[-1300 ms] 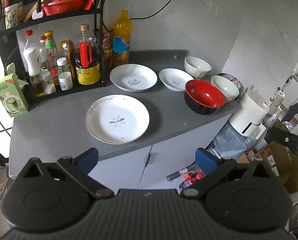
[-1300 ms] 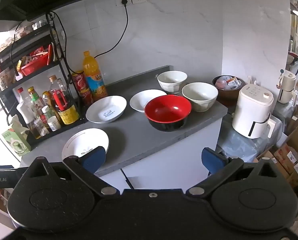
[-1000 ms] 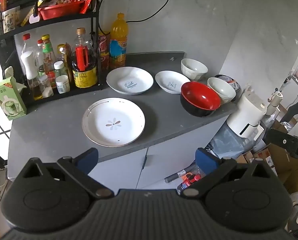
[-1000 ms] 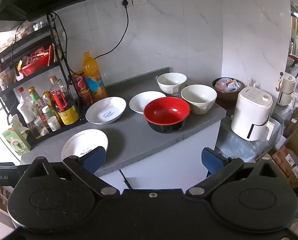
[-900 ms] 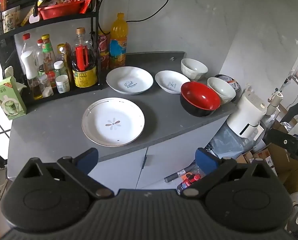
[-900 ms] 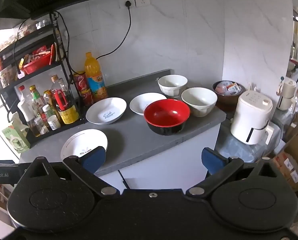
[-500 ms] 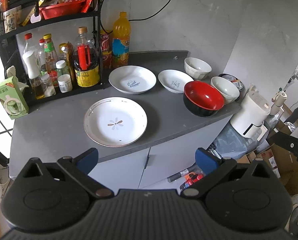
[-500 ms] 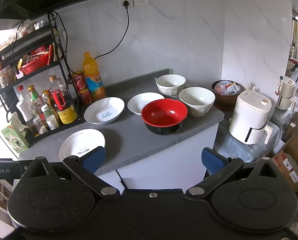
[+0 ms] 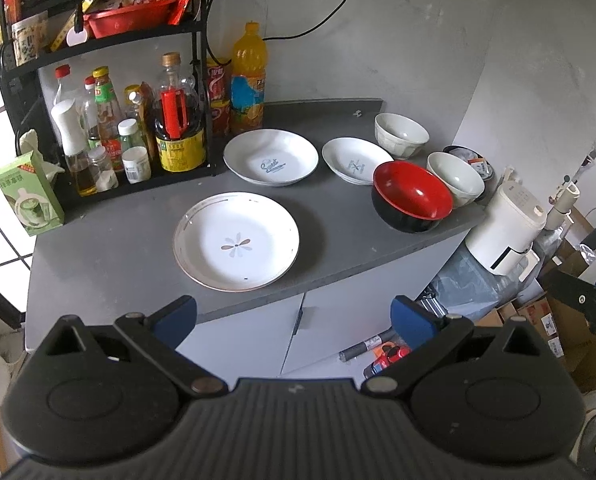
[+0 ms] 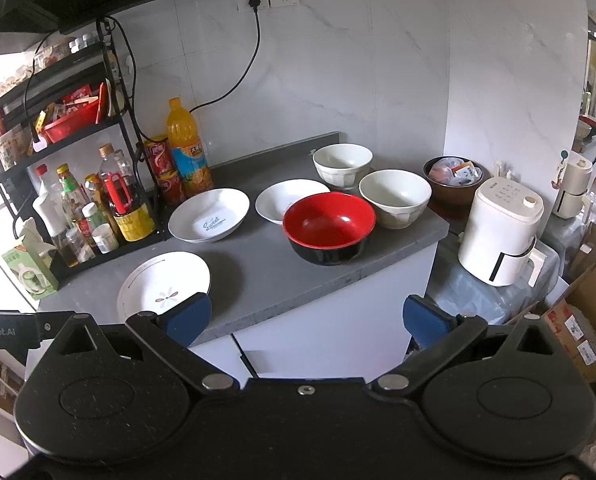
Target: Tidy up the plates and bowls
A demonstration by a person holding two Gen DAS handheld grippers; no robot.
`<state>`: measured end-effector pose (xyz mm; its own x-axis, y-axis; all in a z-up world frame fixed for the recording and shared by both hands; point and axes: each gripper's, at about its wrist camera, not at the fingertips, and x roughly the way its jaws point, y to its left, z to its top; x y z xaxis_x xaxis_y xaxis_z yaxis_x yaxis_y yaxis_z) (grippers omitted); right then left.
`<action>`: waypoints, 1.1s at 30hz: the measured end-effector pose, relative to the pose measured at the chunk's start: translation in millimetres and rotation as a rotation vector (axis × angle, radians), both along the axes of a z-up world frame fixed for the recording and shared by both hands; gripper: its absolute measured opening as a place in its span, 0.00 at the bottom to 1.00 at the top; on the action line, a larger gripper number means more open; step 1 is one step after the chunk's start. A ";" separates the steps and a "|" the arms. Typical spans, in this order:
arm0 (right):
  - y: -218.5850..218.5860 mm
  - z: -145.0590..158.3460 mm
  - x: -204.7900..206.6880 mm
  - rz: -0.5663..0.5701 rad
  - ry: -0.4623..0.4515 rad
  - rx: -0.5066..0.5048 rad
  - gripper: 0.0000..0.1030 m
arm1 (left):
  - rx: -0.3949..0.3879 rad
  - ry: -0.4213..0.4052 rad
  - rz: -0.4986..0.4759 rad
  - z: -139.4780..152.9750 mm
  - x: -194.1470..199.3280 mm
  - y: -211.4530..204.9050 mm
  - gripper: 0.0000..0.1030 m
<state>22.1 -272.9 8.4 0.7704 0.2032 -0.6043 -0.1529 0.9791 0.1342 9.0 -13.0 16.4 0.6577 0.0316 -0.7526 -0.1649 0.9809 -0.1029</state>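
A grey counter (image 9: 109,240) is seen over white cabinet doors, with every dish set on its top. At its left end a black rack (image 9: 13,68) is stood, filled with bottles and jars, and an orange bottle (image 9: 249,76) is placed just beside it against the wall. A white appliance (image 10: 502,232) is seen off the counter's right end, on a lower surface. Nearest the front edge, a flower plate (image 9: 235,241) is laid flat, well apart from the others. Behind it, near the orange bottle, a lettered plate (image 9: 270,157) is set, and a small plate (image 9: 356,161) is placed just to its right. A red bowl (image 10: 329,227) with a black outside is stood upright near the counter's right front corner, in front of the small plate. Just beside it on the right a wide white bowl (image 10: 395,199) is found, and a smaller white bowl (image 10: 342,165) is set behind, near the wall. A brown bowl (image 10: 453,178) of packets is seen beyond the counter's right end. The left gripper (image 9: 293,314) is held in front of the counter, short of its edge, its blue-tipped fingers spread wide with nothing between them. The right gripper (image 10: 306,318) is likewise held off the counter, spread wide and empty.
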 end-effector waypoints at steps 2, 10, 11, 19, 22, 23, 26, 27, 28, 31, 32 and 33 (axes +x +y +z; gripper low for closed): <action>-0.3 1.7 -0.2 -0.001 0.002 0.001 1.00 | 0.001 -0.003 -0.005 2.0 0.0 0.5 0.99; 8.3 2.7 6.1 0.018 -0.002 -0.026 1.00 | 0.010 -0.008 0.006 6.5 8.5 10.5 0.99; 8.4 2.9 7.4 0.016 0.000 -0.024 1.00 | 0.003 -0.005 0.005 6.1 10.3 12.1 0.99; 7.3 5.4 22.5 -0.006 -0.012 -0.028 1.00 | -0.001 -0.006 -0.016 -0.2 24.9 20.4 0.99; 8.1 4.7 26.3 -0.023 -0.017 -0.032 1.00 | -0.009 -0.001 -0.019 -0.1 31.2 24.5 0.99; 7.7 3.4 27.4 -0.035 -0.013 -0.031 1.00 | -0.015 -0.004 -0.023 1.6 32.4 26.0 0.99; 9.2 0.5 31.1 -0.048 0.002 -0.024 1.00 | -0.020 -0.018 -0.047 7.1 35.9 29.6 0.99; 10.3 -0.5 31.7 -0.048 0.005 -0.027 1.00 | -0.019 -0.017 -0.046 7.9 37.7 31.3 0.99; 12.0 -1.0 32.8 -0.048 0.006 -0.032 1.00 | -0.018 -0.016 -0.044 8.3 39.7 32.6 0.99; 14.0 -2.9 35.5 -0.057 0.013 -0.037 1.00 | -0.010 -0.013 -0.044 8.1 46.2 35.8 0.99; 13.5 -3.6 36.2 -0.060 0.016 -0.034 1.00 | -0.007 -0.015 -0.045 8.2 47.4 36.5 0.99; 13.2 -4.4 36.9 -0.064 0.019 -0.031 1.00 | -0.003 -0.017 -0.047 8.6 48.6 37.1 0.99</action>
<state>59.0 -259.7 4.0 0.7697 0.1350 -0.6240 -0.0876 0.9905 0.1062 57.6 24.1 25.0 0.6709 -0.0013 -0.7415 -0.1171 0.9873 -0.1078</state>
